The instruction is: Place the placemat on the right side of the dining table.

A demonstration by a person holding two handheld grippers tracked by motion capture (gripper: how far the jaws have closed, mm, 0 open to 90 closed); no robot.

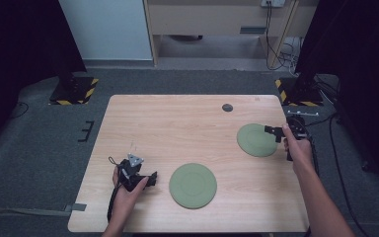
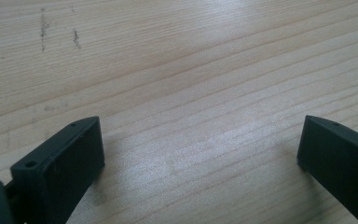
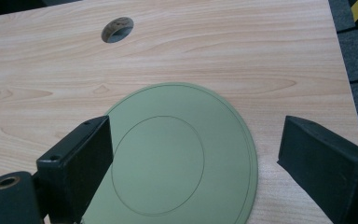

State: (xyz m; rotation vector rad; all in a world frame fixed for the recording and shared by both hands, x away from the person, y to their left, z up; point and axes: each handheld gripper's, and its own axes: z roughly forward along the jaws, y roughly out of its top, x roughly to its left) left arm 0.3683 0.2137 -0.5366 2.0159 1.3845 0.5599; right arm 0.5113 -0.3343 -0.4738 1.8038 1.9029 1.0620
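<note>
Two round green plates lie flat on the wooden table [image 1: 177,123]: one near the front middle [image 1: 193,185], the other at the right [image 1: 256,139]. My right gripper [image 1: 272,131] hovers at the right plate's right rim, pointing left. In the right gripper view its jaws [image 3: 196,140] stand open above that plate [image 3: 182,154], with nothing pressed between them. My left gripper [image 1: 150,178] rests low at the front left, just left of the near plate and apart from it. Its open jaws [image 2: 200,144] frame bare wood.
A round cable hole [image 1: 227,107] [image 3: 117,29] sits near the table's far edge. The table's right edge runs close behind my right hand [image 1: 298,150]. Stand bases with yellow-black stripes [image 1: 74,91] sit on the floor beyond both far corners.
</note>
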